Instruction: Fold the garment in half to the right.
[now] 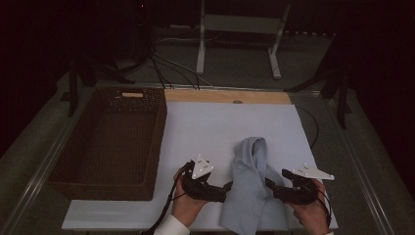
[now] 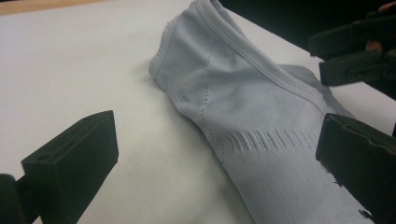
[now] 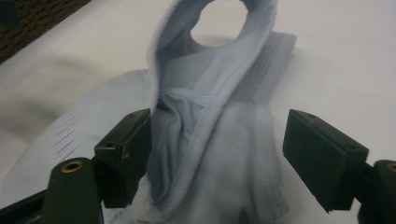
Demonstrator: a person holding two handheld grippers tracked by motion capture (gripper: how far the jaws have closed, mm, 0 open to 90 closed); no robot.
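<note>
A pale grey-blue garment point(image 1: 250, 182) lies crumpled on the white sheet point(image 1: 210, 125), with one bunched end raised toward the far side. My left gripper point(image 1: 225, 191) sits at the garment's left edge. In the left gripper view that gripper point(image 2: 215, 168) is open, and its right jaw rests over the ribbed fabric point(image 2: 261, 121). My right gripper point(image 1: 270, 185) is at the garment's right edge. In the right gripper view that gripper point(image 3: 219, 158) stands open around an upright fold of the cloth point(image 3: 205, 116), which does not look pinched.
A dark woven basket point(image 1: 66, 169) stands at the left of the sheet. A wooden strip point(image 1: 225, 96) runs along the sheet's far edge. Cables and a white metal stand point(image 1: 237, 34) lie beyond the table. The right gripper's jaws point(image 2: 355, 51) appear in the left gripper view.
</note>
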